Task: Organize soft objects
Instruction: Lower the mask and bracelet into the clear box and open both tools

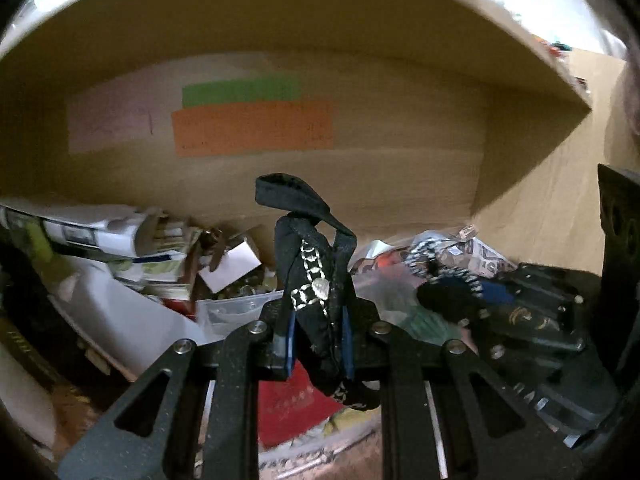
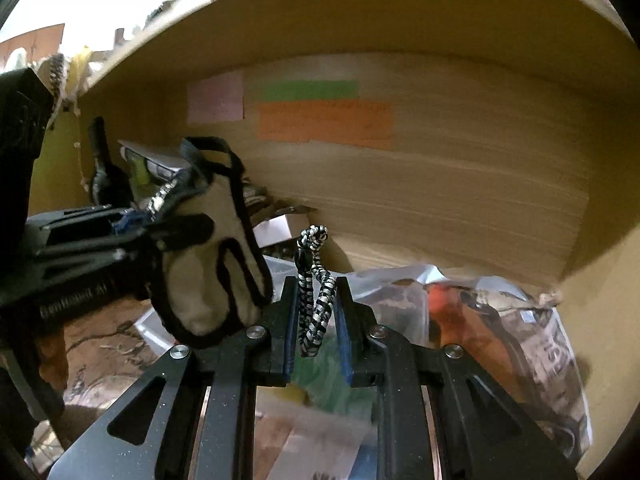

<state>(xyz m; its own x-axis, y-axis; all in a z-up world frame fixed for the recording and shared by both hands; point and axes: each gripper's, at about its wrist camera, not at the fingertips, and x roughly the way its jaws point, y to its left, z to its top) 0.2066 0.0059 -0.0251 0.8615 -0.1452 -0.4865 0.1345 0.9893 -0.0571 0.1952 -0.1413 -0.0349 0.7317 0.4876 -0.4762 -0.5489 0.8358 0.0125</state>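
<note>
My left gripper [image 1: 319, 334] is shut on a black fabric pouch [image 1: 316, 288] with silver embroidery and a black loop strap at its top. The same pouch shows in the right wrist view [image 2: 208, 264], cream on its other side with black trim, held by the left gripper [image 2: 132, 240] at the left. My right gripper [image 2: 316, 316] is shut on a black-and-white braided cord [image 2: 316, 300] that loops above the fingers. The right gripper [image 1: 520, 312] and the cord [image 1: 432, 256] also show in the left wrist view at the right. Both grippers are inside a wooden shelf compartment.
The shelf's back wall [image 1: 400, 168] carries orange [image 1: 252, 128], green and pink paper labels. Papers and booklets [image 1: 120, 248], a clear plastic box [image 1: 236, 308] and a red item [image 1: 292, 404] lie below. Plastic bags [image 2: 480, 312] fill the right side. A dark bottle [image 2: 102, 168] stands at the left.
</note>
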